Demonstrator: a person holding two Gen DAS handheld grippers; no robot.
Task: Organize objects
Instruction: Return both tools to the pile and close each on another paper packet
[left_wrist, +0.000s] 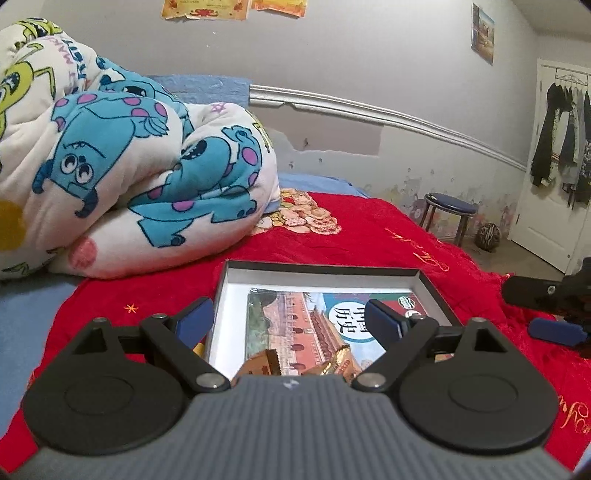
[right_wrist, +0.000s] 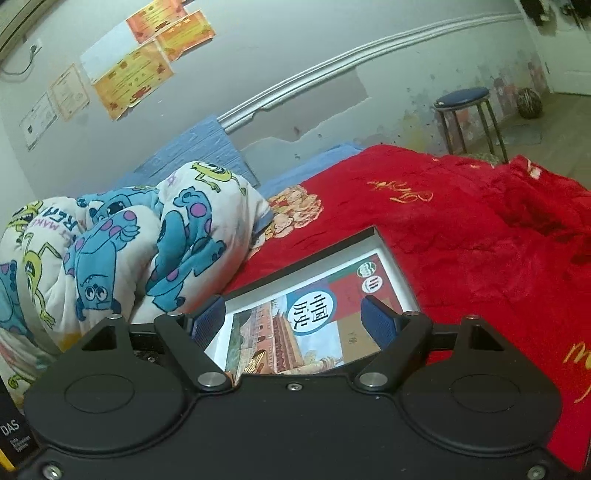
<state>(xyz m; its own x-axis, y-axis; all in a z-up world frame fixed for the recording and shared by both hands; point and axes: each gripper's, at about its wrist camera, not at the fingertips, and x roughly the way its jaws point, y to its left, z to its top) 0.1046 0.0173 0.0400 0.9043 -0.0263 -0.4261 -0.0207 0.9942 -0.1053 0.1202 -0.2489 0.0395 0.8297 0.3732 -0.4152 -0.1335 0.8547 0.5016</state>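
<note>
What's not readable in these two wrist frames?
- Book in the box: near edge hidden by the left gripper body, left wrist view; same in right wrist view behind the right gripper.
- Gold items: cut off by that body, unidentifiable.
- Wall certificates: print too small.

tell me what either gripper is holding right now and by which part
Nothing is held. The left gripper and the right gripper both hover open above the book lying in the shallow box, pads clear of it.
</note>
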